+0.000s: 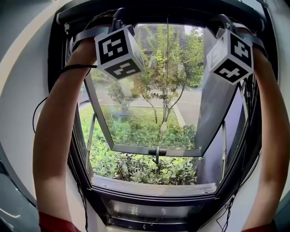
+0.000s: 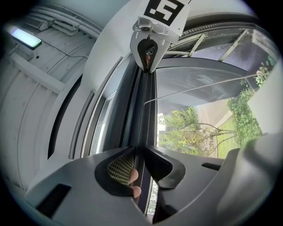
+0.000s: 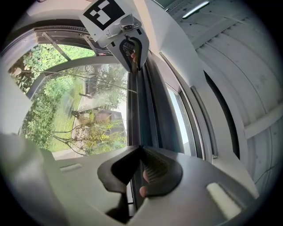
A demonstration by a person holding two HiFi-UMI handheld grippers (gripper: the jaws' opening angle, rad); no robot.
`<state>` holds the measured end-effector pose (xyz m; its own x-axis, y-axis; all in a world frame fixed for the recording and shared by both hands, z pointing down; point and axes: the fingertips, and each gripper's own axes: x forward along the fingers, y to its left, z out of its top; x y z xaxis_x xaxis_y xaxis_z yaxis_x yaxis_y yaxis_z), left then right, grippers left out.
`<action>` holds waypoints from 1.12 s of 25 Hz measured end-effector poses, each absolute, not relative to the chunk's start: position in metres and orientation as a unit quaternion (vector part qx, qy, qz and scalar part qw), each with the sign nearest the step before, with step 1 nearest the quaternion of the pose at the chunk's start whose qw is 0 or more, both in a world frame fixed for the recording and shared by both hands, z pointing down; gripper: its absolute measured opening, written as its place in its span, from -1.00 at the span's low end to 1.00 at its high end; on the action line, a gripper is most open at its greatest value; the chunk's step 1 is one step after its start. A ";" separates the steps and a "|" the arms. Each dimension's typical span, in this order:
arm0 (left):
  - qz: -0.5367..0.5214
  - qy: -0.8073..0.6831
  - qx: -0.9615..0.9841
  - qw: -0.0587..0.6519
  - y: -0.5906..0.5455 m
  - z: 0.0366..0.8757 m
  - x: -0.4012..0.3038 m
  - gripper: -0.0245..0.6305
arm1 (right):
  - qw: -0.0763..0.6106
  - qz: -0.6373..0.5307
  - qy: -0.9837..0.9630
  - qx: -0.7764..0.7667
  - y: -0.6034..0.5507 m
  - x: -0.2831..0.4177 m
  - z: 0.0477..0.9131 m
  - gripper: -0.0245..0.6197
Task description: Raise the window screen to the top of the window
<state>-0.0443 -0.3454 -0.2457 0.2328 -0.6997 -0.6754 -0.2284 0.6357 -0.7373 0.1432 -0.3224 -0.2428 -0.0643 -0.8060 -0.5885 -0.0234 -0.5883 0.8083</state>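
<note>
Left arm: you reach up along the left side of the window frame.
Right arm: it mirrors the other along the frame's right side, so the lift looks level.
Left gripper: your jaws are drawn narrow and clamped on the screen bar, near the frame's left side. The bar runs out between the pads toward your other tool.
Right gripper: the jaws are almost together, pinching the same bar near the frame's right side.
Marker cubes: 2 of them, left and right, hang just under the frame's top rail and hide the jaw tips from your head view.
Why 2 grips: holding both ends likely keeps the bar square to the frame's side tracks, so it should not bind.
Window screen: its bar sits close under the frame's top rail. No mesh shows across the opening, so I judge it nearly fully raised.
Glass sash: it is tilted outward beyond the frame, clear of the bar.
Garden: shrubs and trees lie beyond the frame.
</note>
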 end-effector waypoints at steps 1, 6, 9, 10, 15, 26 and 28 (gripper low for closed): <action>-0.173 0.597 -0.387 0.681 -0.345 -0.249 -0.044 -0.69 | 0.299 -0.645 -0.337 0.617 -0.322 0.143 -0.247 -0.81; -0.175 0.597 -0.377 0.686 -0.344 -0.252 -0.045 -0.69 | 0.304 -0.644 -0.329 0.620 -0.322 0.141 -0.251 -0.81; -0.169 0.603 -0.372 0.685 -0.343 -0.252 -0.045 -0.69 | 0.294 -0.650 -0.320 0.624 -0.322 0.141 -0.252 -0.80; -0.166 0.605 -0.374 0.684 -0.343 -0.252 -0.045 -0.69 | 0.291 -0.652 -0.317 0.624 -0.321 0.141 -0.252 -0.80; -0.116 0.609 -0.410 0.669 -0.334 -0.248 -0.049 -0.60 | 0.269 -0.651 -0.342 0.622 -0.317 0.140 -0.244 -0.60; -0.033 0.589 -0.481 0.649 -0.307 -0.197 -0.054 -0.58 | 0.205 -0.669 -0.389 0.600 -0.298 0.122 -0.194 -0.56; -0.022 0.589 -0.480 0.650 -0.300 -0.189 -0.053 -0.58 | 0.183 -0.671 -0.399 0.598 -0.289 0.118 -0.188 -0.56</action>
